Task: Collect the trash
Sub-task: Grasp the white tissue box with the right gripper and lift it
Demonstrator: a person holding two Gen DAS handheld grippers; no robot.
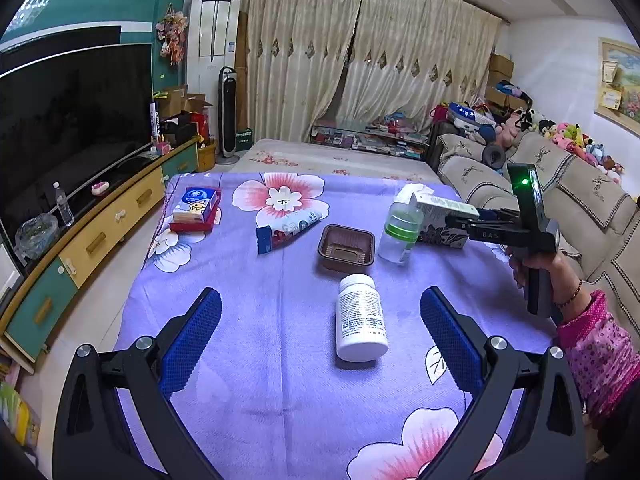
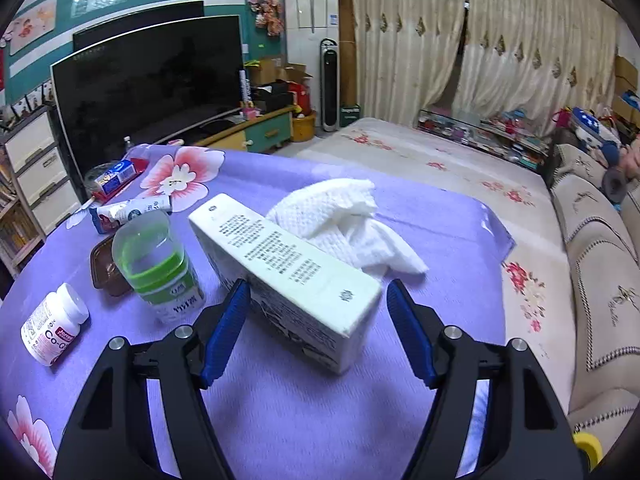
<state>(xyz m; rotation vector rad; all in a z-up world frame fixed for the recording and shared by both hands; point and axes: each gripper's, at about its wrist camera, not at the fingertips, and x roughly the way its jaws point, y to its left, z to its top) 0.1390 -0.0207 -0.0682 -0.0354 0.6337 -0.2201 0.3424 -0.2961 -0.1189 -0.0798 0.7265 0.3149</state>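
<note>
A white pill bottle (image 1: 361,316) lies on its side on the purple flowered cloth (image 1: 248,320), a little ahead of my left gripper (image 1: 320,296), which is open and holds nothing. A long white carton (image 2: 288,272) lies between the pads of my right gripper (image 2: 318,284). Its left pad (image 2: 224,328) is at the carton's side, while the right pad stands clear, so the jaws are open. A crumpled white tissue (image 2: 348,224) lies just behind the carton. To its left are a clear bottle with a green band (image 2: 156,264), a brown plastic tray (image 1: 346,248) and a squeezed tube (image 1: 288,228).
A blue tissue pack on a red box (image 1: 196,210) sits at the far left of the cloth. A TV and low cabinet (image 1: 80,236) run along the left, and a beige sofa (image 1: 580,216) stands on the right. A hand in a pink sleeve (image 1: 592,344) holds the right gripper.
</note>
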